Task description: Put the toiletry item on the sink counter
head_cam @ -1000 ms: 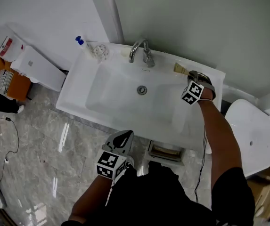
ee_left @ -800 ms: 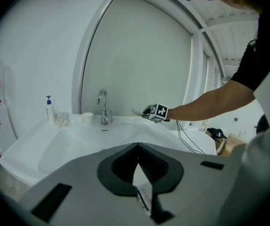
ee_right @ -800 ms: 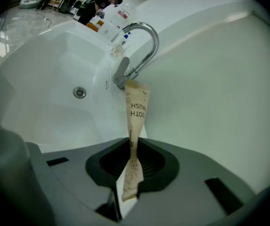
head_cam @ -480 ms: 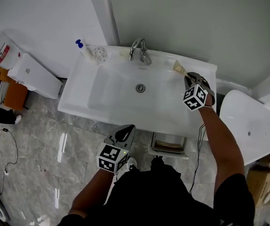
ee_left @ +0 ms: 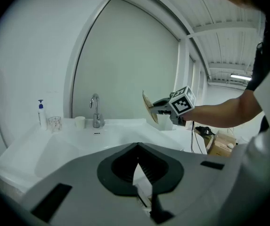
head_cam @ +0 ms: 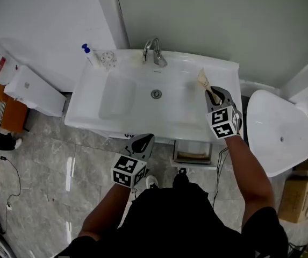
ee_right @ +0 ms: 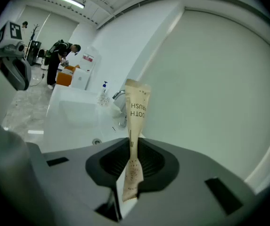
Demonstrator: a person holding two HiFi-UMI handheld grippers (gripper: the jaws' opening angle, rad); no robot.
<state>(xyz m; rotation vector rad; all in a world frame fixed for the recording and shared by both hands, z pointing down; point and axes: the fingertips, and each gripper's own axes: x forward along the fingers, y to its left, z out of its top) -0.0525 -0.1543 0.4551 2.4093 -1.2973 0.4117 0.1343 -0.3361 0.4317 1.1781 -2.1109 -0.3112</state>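
A tan paper-wrapped toothbrush [head_cam: 202, 81] is the toiletry item, and it stands upright in my right gripper [head_cam: 215, 97], which is shut on its lower end. That gripper hangs above the right side of the white sink counter [head_cam: 224, 69]. In the right gripper view the packet [ee_right: 137, 106] rises out of the jaws [ee_right: 131, 147]. The left gripper view shows the packet [ee_left: 147, 106] and the right gripper [ee_left: 160, 109] above the counter's right end. My left gripper [head_cam: 144, 140] is low in front of the sink, shut and holding nothing [ee_left: 137, 163].
A chrome faucet [head_cam: 152, 51] stands at the back of the basin. A pump bottle [head_cam: 88, 54] and a glass cup [head_cam: 108, 58] sit at the back left. A white toilet lid [head_cam: 277, 130] is to the right and a white bin [head_cam: 33, 90] to the left. A person [ee_right: 61, 55] stands far off.
My right gripper, still holding the packet, has drawn back a little from the counter's back right corner toward the front. The left gripper has hardly moved. The head view has shifted.
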